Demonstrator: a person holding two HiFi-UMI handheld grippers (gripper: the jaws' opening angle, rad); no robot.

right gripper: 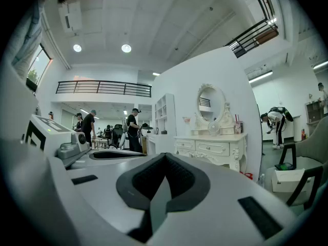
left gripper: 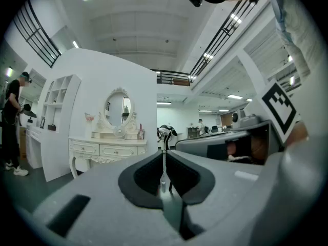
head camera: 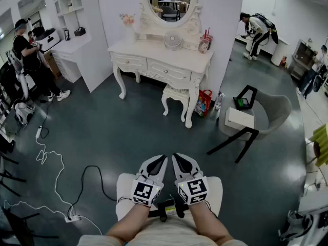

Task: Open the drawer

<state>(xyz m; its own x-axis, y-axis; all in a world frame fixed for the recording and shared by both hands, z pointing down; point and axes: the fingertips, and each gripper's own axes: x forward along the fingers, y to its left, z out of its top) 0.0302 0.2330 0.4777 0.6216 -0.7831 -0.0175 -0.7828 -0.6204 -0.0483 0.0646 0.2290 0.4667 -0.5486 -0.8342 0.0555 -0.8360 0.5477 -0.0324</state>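
Note:
A white ornate dressing table (head camera: 163,55) with an oval mirror stands against the far wall. Its drawers (head camera: 168,69) are closed, each with a small knob. The table also shows in the left gripper view (left gripper: 110,148) and the right gripper view (right gripper: 211,146). My left gripper (head camera: 160,161) and right gripper (head camera: 179,159) are held side by side close to my body, far from the table. Both are shut with nothing between the jaws. In each gripper view the jaws meet at a line: left gripper (left gripper: 164,160), right gripper (right gripper: 165,160).
A white stool (head camera: 177,95) sits under the table. A grey chair (head camera: 256,118) with a white box stands to the right. A red bag (head camera: 204,102) leans by the table leg. Cables (head camera: 56,173) trail on the floor at left. People stand at the left and back right.

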